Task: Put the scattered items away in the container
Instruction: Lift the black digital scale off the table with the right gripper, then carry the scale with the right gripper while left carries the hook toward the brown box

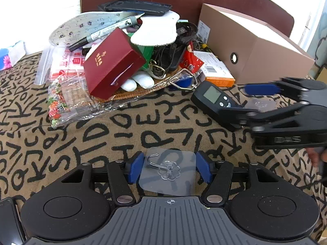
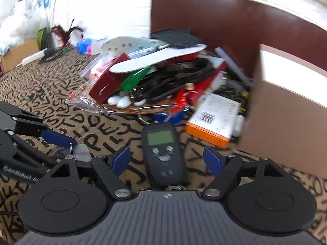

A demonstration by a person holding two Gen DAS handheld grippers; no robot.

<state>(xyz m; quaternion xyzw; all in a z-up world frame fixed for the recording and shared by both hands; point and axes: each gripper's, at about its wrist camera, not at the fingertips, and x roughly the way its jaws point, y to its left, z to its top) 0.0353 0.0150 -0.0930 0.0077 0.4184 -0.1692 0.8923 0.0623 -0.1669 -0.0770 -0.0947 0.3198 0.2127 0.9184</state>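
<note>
Pick-up step, both hands at once — two loose items lined up, neither grasped yet.

Left gripper (image 1: 169, 168) sits low over the patterned cloth (image 1: 102, 134), jaws released and spread to either side of a clear adhesive hook (image 1: 168, 168) with a metal hook on it. The pads look just beside its edges, not pressing. Right gripper (image 2: 166, 160) likewise spread, with a black digital hanging scale (image 2: 163, 153) lying flat on the cloth between the jaws, clear gaps on both sides. This view is blurred.

The container looks to be the cardboard box (image 1: 245, 47), at the far right, next to the heap — red gift box (image 1: 111, 63), white insole (image 1: 155, 30), marker pen (image 1: 106, 31), black phone case (image 1: 134, 7), orange-edged packet (image 1: 216, 71) and more, mostly piled on a woven tray (image 1: 130, 92).

Next, as I judge it: clench on the scale across its narrow body, lift, carry to the box. The hook sheet is thin and flat, so the left jaws probably need to go low and pinch the raised hook or an edge — slip is likely.
</note>
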